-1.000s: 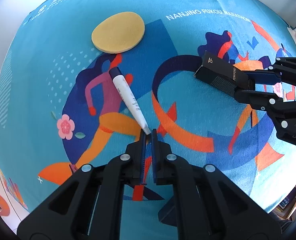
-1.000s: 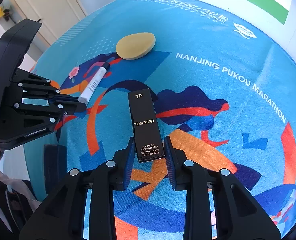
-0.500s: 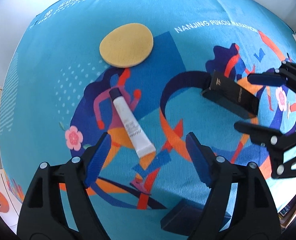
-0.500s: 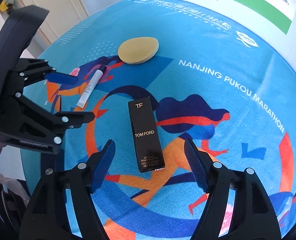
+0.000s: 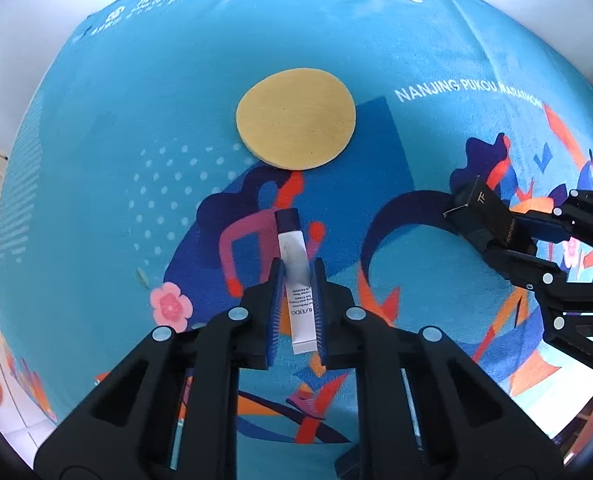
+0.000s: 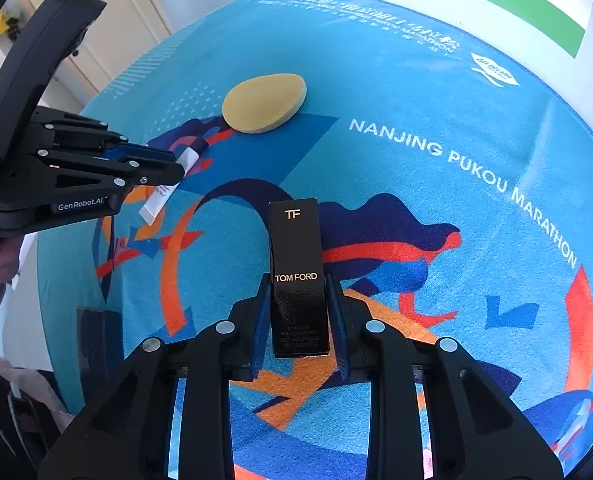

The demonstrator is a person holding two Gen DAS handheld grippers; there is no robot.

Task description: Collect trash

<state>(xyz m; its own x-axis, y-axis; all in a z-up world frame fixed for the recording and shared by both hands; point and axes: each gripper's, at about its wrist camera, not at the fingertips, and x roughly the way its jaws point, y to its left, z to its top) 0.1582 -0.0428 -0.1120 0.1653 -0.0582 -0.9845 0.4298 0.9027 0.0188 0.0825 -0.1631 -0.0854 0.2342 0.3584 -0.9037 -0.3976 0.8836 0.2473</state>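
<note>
The left hand-held gripper has its blue pads on both sides of a white cream tube and appears clamped on its crimped near half. The tube lies on the printed cloth of the desk, long axis running near to far, dark cap at the far end. The right hand-held gripper likewise closes on the near half of a black lipstick box, which rests flat on the cloth, long axis near to far, its "TF" end pointing away.

Both grasps sit toward one end, so on lifting the free far end could sag or swing, and the smooth tube may slip between the pads if squeezed where it is soft. The box is rigid but glossy; a light hold could let it pivot. The two grippers are near one another, so a careless lift risks a bump.

Farther off, a tan oval sponge lies untouched, well apart from both.
</note>
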